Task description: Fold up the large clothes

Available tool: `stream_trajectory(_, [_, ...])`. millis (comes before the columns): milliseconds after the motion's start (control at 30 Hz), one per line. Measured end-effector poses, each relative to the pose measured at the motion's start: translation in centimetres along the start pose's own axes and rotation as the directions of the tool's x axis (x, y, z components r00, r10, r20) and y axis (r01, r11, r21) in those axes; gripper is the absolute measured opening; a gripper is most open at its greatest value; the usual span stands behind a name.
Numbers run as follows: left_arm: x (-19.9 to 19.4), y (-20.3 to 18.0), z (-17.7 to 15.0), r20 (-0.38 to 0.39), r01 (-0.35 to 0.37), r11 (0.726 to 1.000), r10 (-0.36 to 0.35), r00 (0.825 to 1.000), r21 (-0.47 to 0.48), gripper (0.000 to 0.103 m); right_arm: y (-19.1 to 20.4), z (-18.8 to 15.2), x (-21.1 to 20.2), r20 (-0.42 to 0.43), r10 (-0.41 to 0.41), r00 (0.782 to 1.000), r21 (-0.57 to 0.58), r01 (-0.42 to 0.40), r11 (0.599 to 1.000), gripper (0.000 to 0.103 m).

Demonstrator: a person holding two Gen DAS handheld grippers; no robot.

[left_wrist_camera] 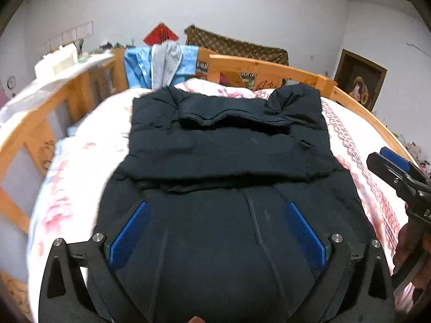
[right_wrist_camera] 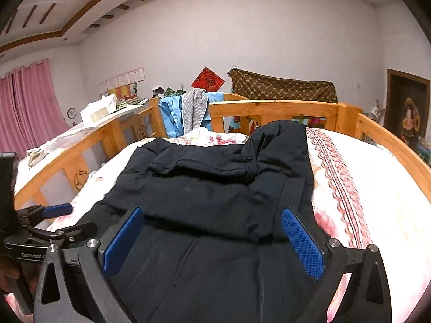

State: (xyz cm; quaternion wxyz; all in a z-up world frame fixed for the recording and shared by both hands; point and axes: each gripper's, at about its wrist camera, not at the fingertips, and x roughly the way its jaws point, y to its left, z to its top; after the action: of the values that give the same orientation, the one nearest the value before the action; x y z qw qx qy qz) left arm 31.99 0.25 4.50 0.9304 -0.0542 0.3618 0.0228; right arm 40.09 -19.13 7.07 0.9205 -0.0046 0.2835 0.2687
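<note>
A large dark navy padded jacket [left_wrist_camera: 226,148] lies flat on the bed, sleeves folded across its upper part; it also shows in the right wrist view [right_wrist_camera: 210,188]. My left gripper [left_wrist_camera: 218,215] is open, its blue pads spread above the jacket's near part, holding nothing. My right gripper [right_wrist_camera: 212,226] is open over the jacket's near right part, also empty. The right gripper shows at the right edge of the left wrist view [left_wrist_camera: 396,161]. The left gripper shows at the left edge of the right wrist view [right_wrist_camera: 62,215].
The bed has a white floral cover [right_wrist_camera: 363,177] and a wooden rail [right_wrist_camera: 272,106] around it. Blue and grey clothes [right_wrist_camera: 188,110] hang over the far rail. A brown patterned cloth [right_wrist_camera: 282,87], a framed picture [right_wrist_camera: 406,110] and pink curtains [right_wrist_camera: 29,105] stand beyond.
</note>
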Motion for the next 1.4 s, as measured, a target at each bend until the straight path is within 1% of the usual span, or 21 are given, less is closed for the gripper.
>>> stream_trajectory(133, [-5.1, -0.2, -2.2, 0.087, -0.053, 0.998, 0.05, 0.995, 0.028, 0.101, 2.4, -1.1, -3.3, 0.02, 0.004, 1.0, -0.024, -0.004, 1.0, 0.103])
stream_trajectory(233, [-7.6, -0.1, -4.4, 0.109, -0.07, 0.997, 0.065, 0.992, 0.04, 0.101, 3.9, -2.2, -5.7, 0.033, 0.008, 0.999, -0.025, -0.008, 1.0, 0.103])
stream_trajectory(467, [-8.7, 0.6, -7.2, 0.101, -0.075, 0.996, 0.07, 0.992, 0.053, 0.101, 5.6, -5.3, -9.7, 0.05, -0.014, 0.999, -0.074, 0.018, 0.997, 0.103])
stream_trajectory(567, [-9.1, 0.7, -8.2, 0.099, -0.077, 0.996, 0.072, 0.993, 0.052, 0.101, 5.5, -6.9, -10.4, 0.022, -0.03, 0.999, -0.074, 0.031, 0.997, 0.103])
stream_trajectory(633, [-9.2, 0.8, -8.8, 0.095, -0.075, 0.996, 0.069, 0.993, 0.055, 0.101, 5.5, -8.1, -10.7, -0.012, -0.034, 0.999, -0.061, 0.034, 0.998, 0.103])
stream_trajectory(733, [-9.4, 0.9, -9.9, 0.096, -0.09, 0.993, 0.083, 0.992, 0.075, 0.101, 5.3, -9.9, -11.2, -0.055, -0.032, 0.998, -0.043, 0.029, 0.999, 0.103])
stream_trajectory(867, [-9.8, 1.5, -11.3, 0.116, -0.094, 0.991, 0.083, 0.99, 0.097, 0.101, 4.7, -12.3, -11.8, -0.116, -0.05, 0.992, -0.018, 0.048, 0.999, 0.103])
stream_trajectory(967, [-10.2, 2.0, -12.8, 0.116, -0.074, 0.991, 0.061, 0.991, 0.115, 0.101, 4.4, -13.3, -11.7, -0.162, -0.064, 0.985, -0.007, 0.064, 0.998, 0.103])
stream_trajectory(1067, [-10.4, 2.2, -14.3, 0.1, -0.05, 0.987, 0.035, 0.994, 0.152, 0.101, 4.3, -13.3, -10.8, -0.239, -0.067, 0.969, -0.019, 0.065, 0.998, 0.103])
stream_trajectory(1133, [-10.5, 2.2, -15.6, 0.071, -0.013, 0.982, -0.001, 0.998, 0.191, 0.101, 4.5, -13.6, -10.2, -0.301, -0.073, 0.951, -0.049, 0.062, 0.997, 0.103])
stream_trajectory(1267, [-10.2, 1.9, -17.8, 0.0, 0.048, 0.962, -0.049, 0.999, 0.27, 0.101, 4.8, -14.9, -9.5, -0.424, -0.034, 0.905, -0.1, -0.01, 0.995, 0.103])
stream_trajectory(1333, [-9.5, 1.5, -19.1, -0.039, 0.053, 0.949, -0.043, 0.998, 0.31, 0.101, 5.0, -15.7, -9.0, -0.478, -0.014, 0.878, -0.114, -0.046, 0.992, 0.103])
stream_trajectory(1400, [-8.5, 1.1, -20.2, -0.071, 0.032, 0.935, -0.007, 0.997, 0.354, 0.101, 5.0, -16.6, -8.7, -0.496, -0.022, 0.868, -0.124, -0.045, 0.991, 0.103])
